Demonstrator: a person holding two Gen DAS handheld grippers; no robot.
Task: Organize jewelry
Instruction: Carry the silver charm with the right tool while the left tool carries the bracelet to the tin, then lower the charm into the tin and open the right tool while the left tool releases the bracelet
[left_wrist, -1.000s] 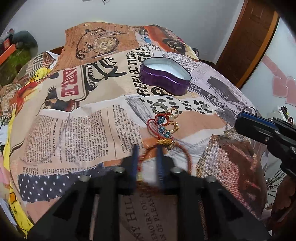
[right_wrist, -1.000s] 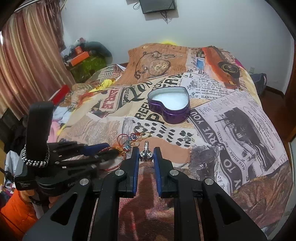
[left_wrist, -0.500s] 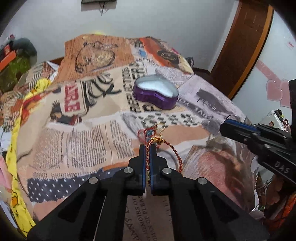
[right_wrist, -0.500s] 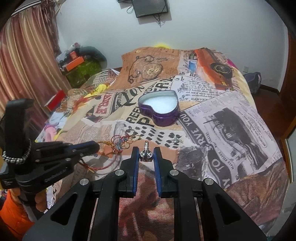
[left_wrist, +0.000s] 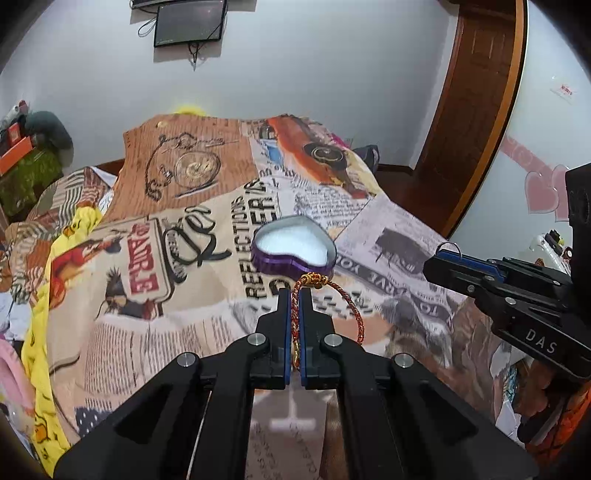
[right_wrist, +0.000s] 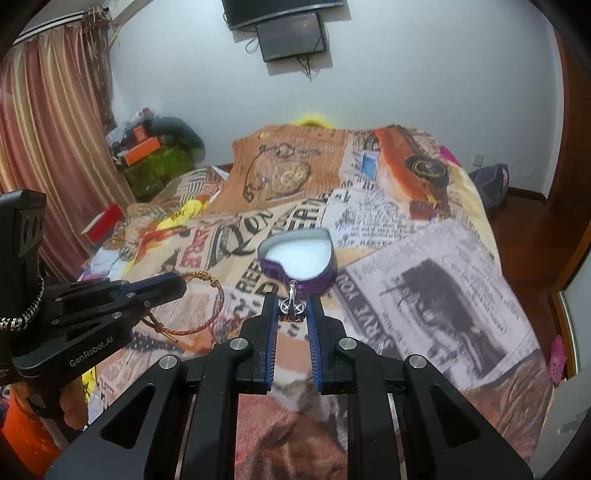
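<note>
Left wrist view: my left claw (left_wrist: 294, 295) is pinched tight on the red-gold braided bracelet (left_wrist: 354, 306), lifted clear of the bed (left_wrist: 129, 332) so it can travel; its loop hangs toward 3 o'clock. At 12 o'clock sits the purple heart tin (left_wrist: 293, 253), lidless, showing only white lining.

Right wrist view: my right claw (right_wrist: 291, 308), partly closed, grips a small silver ring (right_wrist: 291, 304) upright. The tin at 12 o'clock looks empty; I judge both pieces are bound there.
</note>
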